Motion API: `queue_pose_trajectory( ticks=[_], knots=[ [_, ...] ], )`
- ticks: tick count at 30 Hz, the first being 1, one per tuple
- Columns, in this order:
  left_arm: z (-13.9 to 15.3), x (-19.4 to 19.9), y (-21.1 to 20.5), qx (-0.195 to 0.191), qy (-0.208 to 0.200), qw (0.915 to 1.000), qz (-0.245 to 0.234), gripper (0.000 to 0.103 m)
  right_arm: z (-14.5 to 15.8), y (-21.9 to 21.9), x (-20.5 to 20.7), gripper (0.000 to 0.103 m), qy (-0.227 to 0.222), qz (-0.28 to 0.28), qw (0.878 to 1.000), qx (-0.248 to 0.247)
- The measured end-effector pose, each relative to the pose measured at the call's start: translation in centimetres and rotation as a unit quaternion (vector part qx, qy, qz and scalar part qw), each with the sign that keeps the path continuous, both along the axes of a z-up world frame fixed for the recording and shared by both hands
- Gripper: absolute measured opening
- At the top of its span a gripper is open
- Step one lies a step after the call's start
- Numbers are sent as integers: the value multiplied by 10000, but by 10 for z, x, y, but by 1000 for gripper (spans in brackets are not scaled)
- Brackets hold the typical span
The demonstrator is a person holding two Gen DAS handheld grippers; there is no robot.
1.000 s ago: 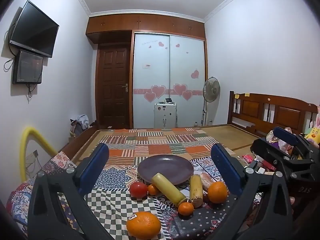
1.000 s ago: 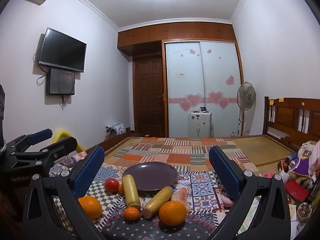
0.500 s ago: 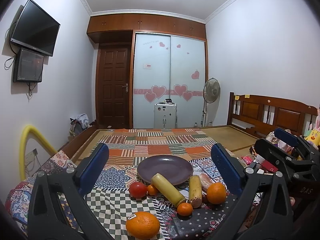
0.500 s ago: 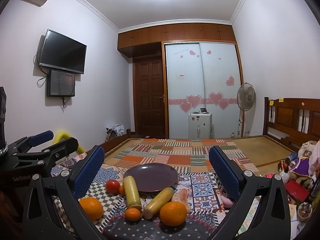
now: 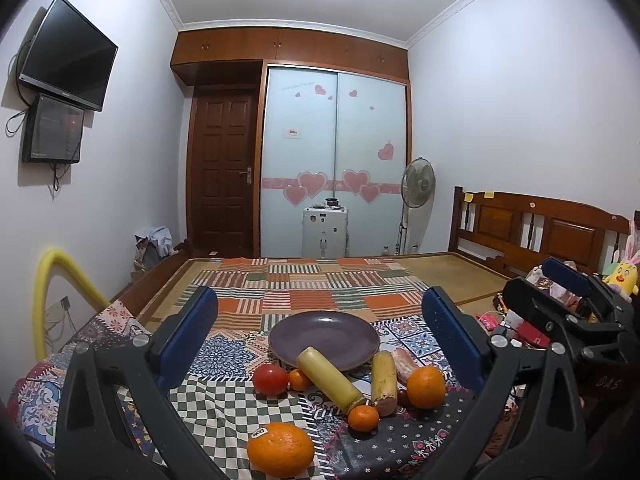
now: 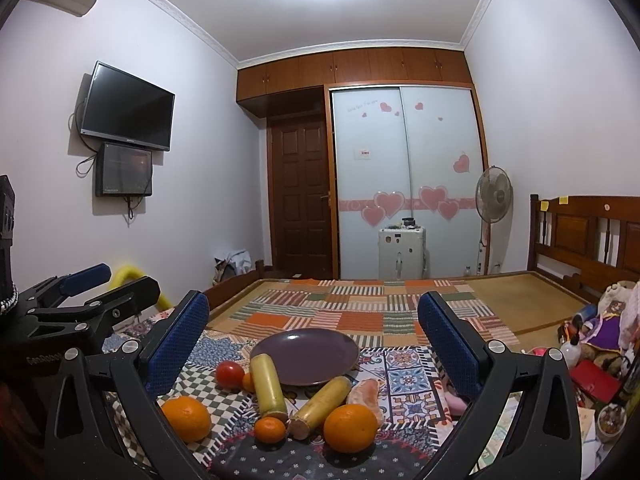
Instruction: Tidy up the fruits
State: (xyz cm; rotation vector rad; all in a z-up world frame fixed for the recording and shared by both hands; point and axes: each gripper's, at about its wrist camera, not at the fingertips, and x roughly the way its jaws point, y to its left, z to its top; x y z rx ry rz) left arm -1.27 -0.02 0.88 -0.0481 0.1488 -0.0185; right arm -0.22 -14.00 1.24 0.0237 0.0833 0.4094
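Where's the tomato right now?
In both views, the tomato lies on the quilt left of the plate, touching a small orange.

The left tongs (image 5: pixel 320 332) stand wide apart with nothing between their blue pads (image 5: pixel 188 332), hanging above a bed (image 5: pixel 224 364) covered in a patchwork quilt. On the quilt sits a purple plate (image 5: pixel 324 338), bare. Two yellow bananas lie just in front of it: the left banana (image 5: pixel 330 376) leans its far end on the plate's rim, the right banana (image 5: pixel 384 376) lies beside it. A tomato (image 5: pixel 270 379) and a small tangerine (image 5: pixel 299 380) sit left of them. Another tangerine (image 5: pixel 363 418) rests at the bananas' near ends. A large orange (image 5: pixel 426 387) is on the right, and a stickered orange (image 5: pixel 280 449) lies nearest. The right tongs (image 5: pixel 560 292) show at the right edge.
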Motion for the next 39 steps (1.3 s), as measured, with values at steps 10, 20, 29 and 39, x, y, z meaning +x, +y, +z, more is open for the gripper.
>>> queue_pose_trajectory(
  ticks=[10,20,29,39],
  knots=[
    [2,-3,0,28,-47,10000,2,103,-1,2,-1,103,-34,9,10000,28],
    [1,-4,0,1,-38,10000,-29,103,-2,2,-1,103,-23,10,10000,41],
    [0,-4,0,2,-47,10000,-28,103,-3,1,-1,103,-36,3,10000,59],
    [-3,-4,2,34,-58,10000,-12,103,-7,2,1,103,-20,-14,10000,-2]
  ],
)
